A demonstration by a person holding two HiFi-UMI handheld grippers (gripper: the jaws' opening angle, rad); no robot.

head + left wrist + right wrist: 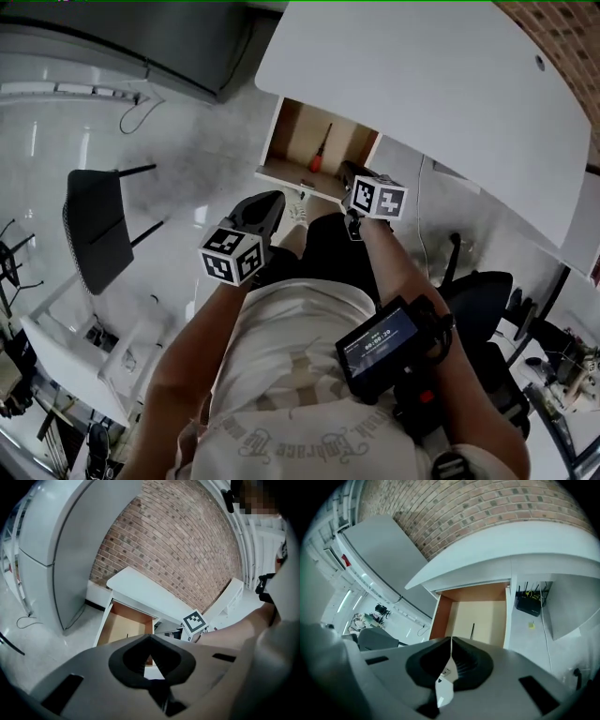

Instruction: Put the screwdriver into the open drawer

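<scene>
The screwdriver (319, 154), red-handled with a dark shaft, lies inside the open wooden drawer (291, 173) under the white desk (431, 84). In the right gripper view its thin shaft (472, 631) rests on the drawer floor (487, 616), ahead of the jaws. My right gripper (352, 174) hovers over the drawer's front edge, shut and empty, with its jaw tips meeting (451, 641). My left gripper (266, 209) hangs lower left of the drawer, also shut with nothing held (149, 637). It looks toward the drawer (124, 625).
A black chair (98, 230) stands on the pale floor to the left. A black box with cables (528, 603) sits under the desk right of the drawer. A tall grey cabinet (56, 550) and a brick wall (178, 541) lie behind. A screen device (375, 347) is strapped to the right forearm.
</scene>
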